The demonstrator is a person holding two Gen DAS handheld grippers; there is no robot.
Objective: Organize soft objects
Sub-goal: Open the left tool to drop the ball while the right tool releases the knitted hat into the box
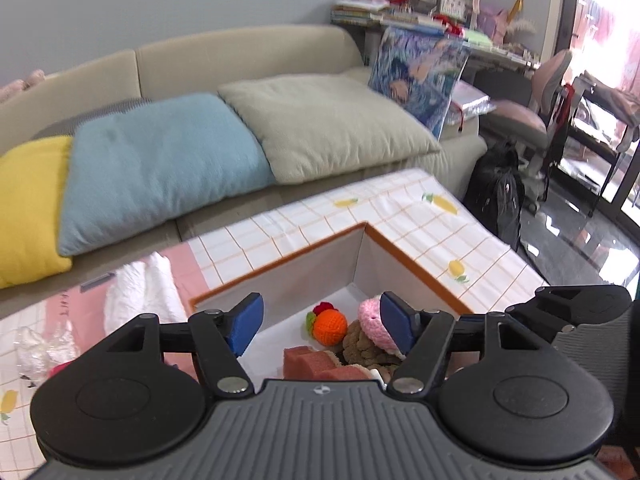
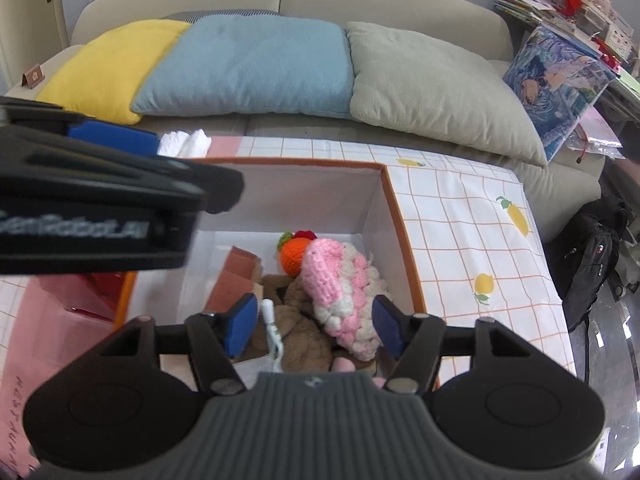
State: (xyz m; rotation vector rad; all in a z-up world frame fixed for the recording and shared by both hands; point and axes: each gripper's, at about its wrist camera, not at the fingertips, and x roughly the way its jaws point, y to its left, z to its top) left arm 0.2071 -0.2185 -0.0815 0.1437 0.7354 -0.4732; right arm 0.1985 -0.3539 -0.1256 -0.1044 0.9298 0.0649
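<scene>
An orange-rimmed box (image 2: 394,200) stands on the table and also shows in the left wrist view (image 1: 404,252). Inside lie an orange crochet fruit (image 2: 294,255) (image 1: 330,325), a pink-and-white crochet piece (image 2: 344,292) (image 1: 374,322), a brown knitted toy (image 2: 300,336) (image 1: 362,346) and reddish-brown sponges (image 2: 236,276) (image 1: 310,360). My right gripper (image 2: 312,326) is open and empty just above the toys. My left gripper (image 1: 322,322) is open and empty over the box; its body (image 2: 100,200) crosses the right wrist view at left.
A white fluffy cloth (image 1: 140,292) (image 2: 184,142) lies on the table left of the box, with crumpled clear plastic (image 1: 40,348) nearby. A sofa carries yellow (image 2: 108,64), blue (image 2: 248,68) and grey-green (image 2: 432,84) cushions behind. A black backpack (image 2: 588,264) stands on the floor, right.
</scene>
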